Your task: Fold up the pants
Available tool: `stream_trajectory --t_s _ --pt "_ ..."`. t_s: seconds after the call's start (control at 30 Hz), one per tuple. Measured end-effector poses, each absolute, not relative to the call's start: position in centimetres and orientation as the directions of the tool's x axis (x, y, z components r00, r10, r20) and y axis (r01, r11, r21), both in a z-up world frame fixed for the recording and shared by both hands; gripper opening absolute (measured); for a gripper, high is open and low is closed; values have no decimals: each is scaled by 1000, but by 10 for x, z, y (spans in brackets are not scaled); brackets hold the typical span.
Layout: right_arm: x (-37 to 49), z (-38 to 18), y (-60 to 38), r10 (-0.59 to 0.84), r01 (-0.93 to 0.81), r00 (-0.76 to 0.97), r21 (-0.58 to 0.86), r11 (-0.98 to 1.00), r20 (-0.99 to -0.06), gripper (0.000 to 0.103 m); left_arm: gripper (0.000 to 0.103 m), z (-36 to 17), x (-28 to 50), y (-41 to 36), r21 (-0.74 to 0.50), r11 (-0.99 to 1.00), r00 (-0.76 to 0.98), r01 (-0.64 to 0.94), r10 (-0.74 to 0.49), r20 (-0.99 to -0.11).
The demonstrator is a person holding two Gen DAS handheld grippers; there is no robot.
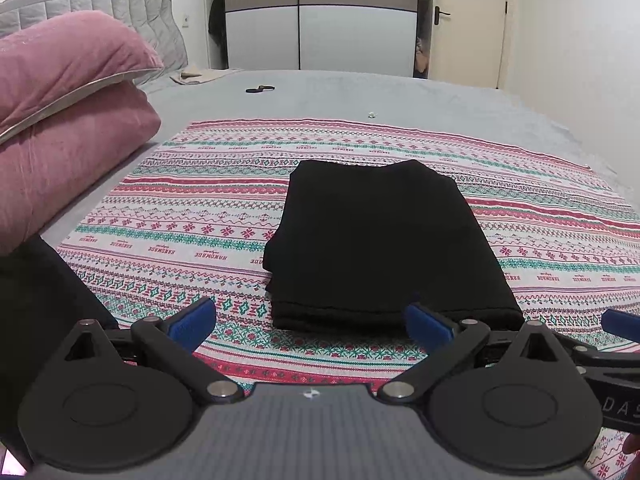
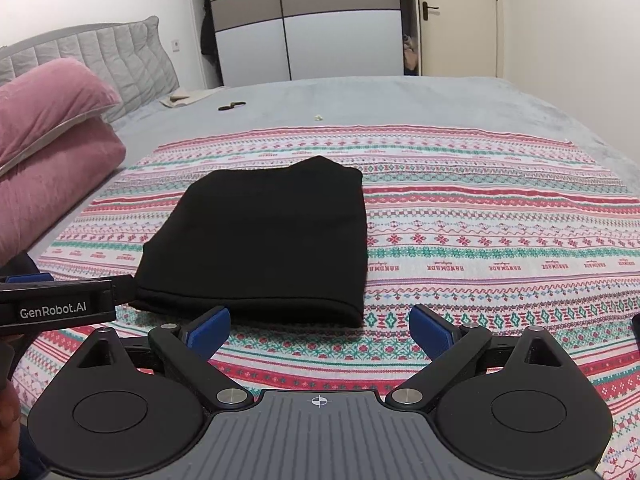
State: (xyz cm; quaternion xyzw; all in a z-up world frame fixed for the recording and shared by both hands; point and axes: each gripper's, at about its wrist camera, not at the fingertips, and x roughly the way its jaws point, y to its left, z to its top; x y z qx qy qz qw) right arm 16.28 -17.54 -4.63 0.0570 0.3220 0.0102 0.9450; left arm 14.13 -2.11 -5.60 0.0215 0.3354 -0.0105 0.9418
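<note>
Black pants (image 1: 380, 240) lie folded into a compact rectangle on a patterned red, green and white cloth (image 1: 192, 220). They also show in the right wrist view (image 2: 264, 240). My left gripper (image 1: 310, 326) is open and empty, just in front of the near edge of the pants. My right gripper (image 2: 320, 330) is open and empty, near the front right corner of the pants. The right gripper's edge shows at the right of the left wrist view (image 1: 616, 364). The left gripper's body shows at the left of the right wrist view (image 2: 56, 306).
The patterned cloth lies on a grey bed (image 1: 400, 92). Two pink pillows (image 1: 64, 120) are stacked at the left. A small dark object (image 1: 259, 89) and a white scrap (image 1: 372, 114) lie on the far sheet. A wardrobe (image 1: 320, 12) and door (image 1: 464, 20) stand behind.
</note>
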Motion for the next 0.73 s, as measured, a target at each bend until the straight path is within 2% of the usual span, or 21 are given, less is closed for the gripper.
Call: stream_trajectory --t_s 0.73 --pt "163 -47 -173 58 8 793 105 994 -606 98 103 -57 141 -24 43 998 774 39 -3 -633"
